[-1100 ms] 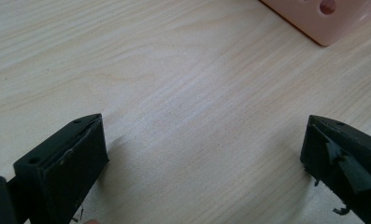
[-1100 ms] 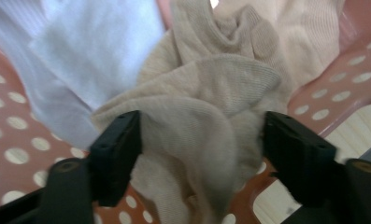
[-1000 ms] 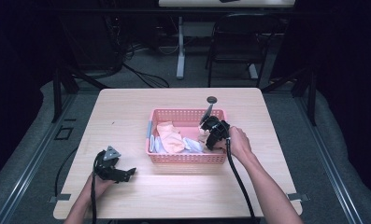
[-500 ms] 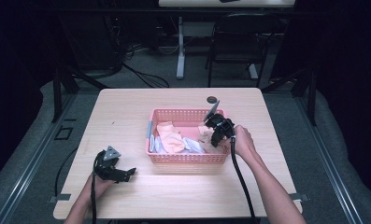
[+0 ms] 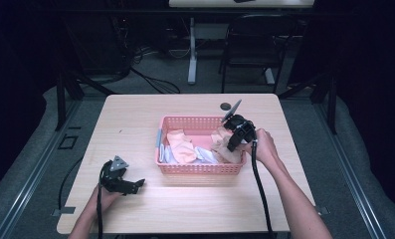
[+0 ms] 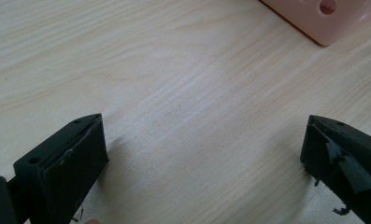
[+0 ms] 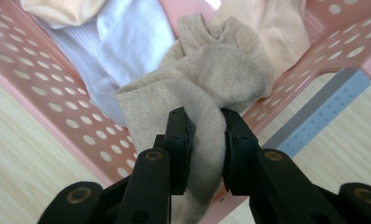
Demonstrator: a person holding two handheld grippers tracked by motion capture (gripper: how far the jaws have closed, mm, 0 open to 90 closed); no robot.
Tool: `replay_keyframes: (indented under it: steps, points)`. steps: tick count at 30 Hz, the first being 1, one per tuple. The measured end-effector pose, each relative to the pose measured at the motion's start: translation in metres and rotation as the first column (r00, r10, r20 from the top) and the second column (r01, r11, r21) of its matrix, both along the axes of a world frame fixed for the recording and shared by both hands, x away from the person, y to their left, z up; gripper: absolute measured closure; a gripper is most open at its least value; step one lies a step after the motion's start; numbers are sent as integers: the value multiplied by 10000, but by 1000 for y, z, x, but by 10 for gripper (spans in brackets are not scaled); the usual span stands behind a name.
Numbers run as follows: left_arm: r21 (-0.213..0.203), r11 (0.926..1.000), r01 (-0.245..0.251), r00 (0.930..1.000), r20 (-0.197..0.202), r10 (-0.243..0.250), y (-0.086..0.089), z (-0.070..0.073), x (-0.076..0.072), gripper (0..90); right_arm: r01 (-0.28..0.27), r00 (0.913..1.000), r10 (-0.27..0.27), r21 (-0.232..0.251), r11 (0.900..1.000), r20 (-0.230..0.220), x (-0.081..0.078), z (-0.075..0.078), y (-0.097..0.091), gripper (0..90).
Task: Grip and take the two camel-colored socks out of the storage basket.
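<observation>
A pink perforated basket (image 5: 200,169) sits mid-table with several socks in it. My right gripper (image 5: 230,144) hangs over its right end, shut on a beige sock (image 5: 219,147) that droops from it. The right gripper view has the jaws (image 7: 205,128) pinching the bunched beige sock (image 7: 206,84) above the basket wall (image 7: 43,84); they have just been closing on it. Under it lie a white sock (image 7: 127,28) and a peach sock (image 7: 276,28). My left gripper (image 5: 138,184) rests on the table at the front left, open (image 6: 204,149), with bare wood between its jaws.
An orange sock (image 5: 180,144) and a white sock (image 5: 205,155) lie in the basket's left and middle. A grey-blue strip (image 7: 314,112) runs along one basket end. A small dark disc (image 5: 226,106) lies behind the basket. A chair (image 5: 249,45) stands beyond the table.
My right gripper has risen a little over the basket's right end, drawing the beige sock up with it. The left gripper has stayed put.
</observation>
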State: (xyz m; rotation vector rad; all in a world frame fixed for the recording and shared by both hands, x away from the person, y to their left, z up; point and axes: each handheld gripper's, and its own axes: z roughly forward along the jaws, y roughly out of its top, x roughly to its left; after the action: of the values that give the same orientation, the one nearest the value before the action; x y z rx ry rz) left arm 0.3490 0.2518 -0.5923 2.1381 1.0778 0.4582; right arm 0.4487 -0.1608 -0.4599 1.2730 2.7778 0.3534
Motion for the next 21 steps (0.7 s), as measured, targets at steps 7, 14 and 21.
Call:
replay_keyframes:
  steps: [7,14,21]
  points:
    - [1,10000,4,10000,0,-4,0,0,0,2,-61,10000,60,162,9999,77,-4,15,-1,741]
    - [23,10000,14,10000,4,-14,0,0,0,3,-209,9996,206,148,9997,210,-9,37,-3,741]
    - [8,10000,2,10000,3,-2,0,0,0,3,-252,9994,250,98,9996,251,-14,51,-6,740]
